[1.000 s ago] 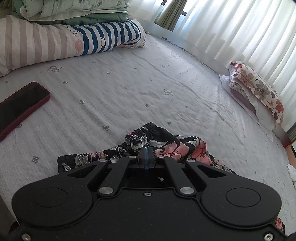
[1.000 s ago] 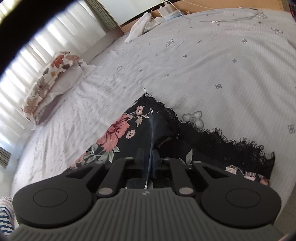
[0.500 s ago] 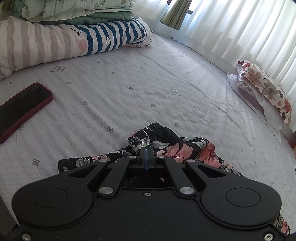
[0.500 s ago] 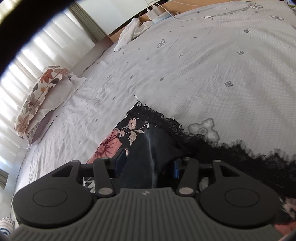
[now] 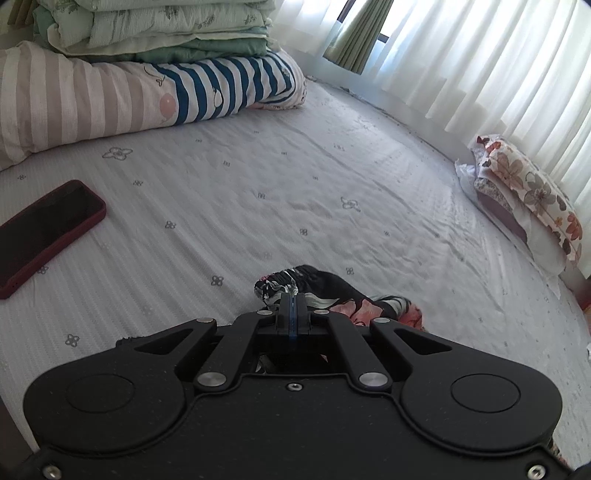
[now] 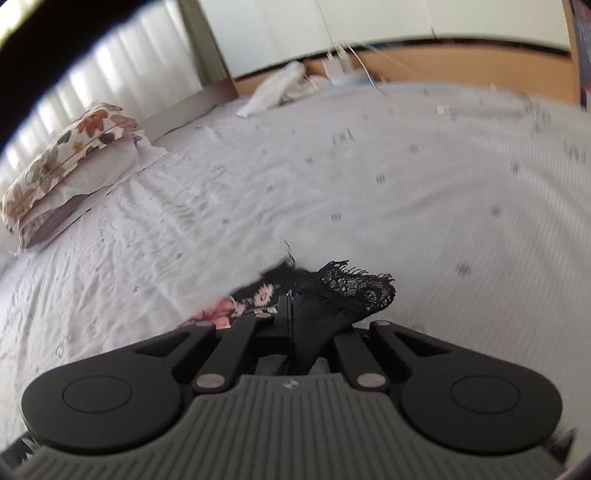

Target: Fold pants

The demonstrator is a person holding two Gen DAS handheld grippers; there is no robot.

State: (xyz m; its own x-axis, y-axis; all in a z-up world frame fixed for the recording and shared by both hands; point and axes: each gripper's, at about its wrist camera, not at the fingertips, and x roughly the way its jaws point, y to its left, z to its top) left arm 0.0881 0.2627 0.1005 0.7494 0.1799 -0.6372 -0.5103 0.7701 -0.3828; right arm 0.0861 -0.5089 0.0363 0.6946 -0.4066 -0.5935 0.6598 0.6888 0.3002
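Observation:
Black floral pants (image 5: 332, 291) lie bunched on the pale bed sheet (image 5: 258, 177). In the left wrist view my left gripper (image 5: 292, 302) is shut on the elastic waistband, which puckers just past the fingertips. The right wrist view shows the other end of the pants (image 6: 332, 299), with black lace trim (image 6: 362, 284) lifted off the sheet. My right gripper (image 6: 291, 302) is shut on that hem; black cloth runs down between the jaws. This view is blurred by motion.
A dark red phone (image 5: 40, 232) lies on the sheet at the left. A striped bolster (image 5: 147, 96) with folded bedding (image 5: 155, 29) on it fills the back left. A floral pillow (image 5: 532, 192) sits by the curtains at the right. White cloth and cables (image 6: 288, 88) lie near the wooden headboard.
My right gripper opened wide over the lace hem, then closed on it and lifted it, swinging across the bed. My left gripper kept its hold on the waistband.

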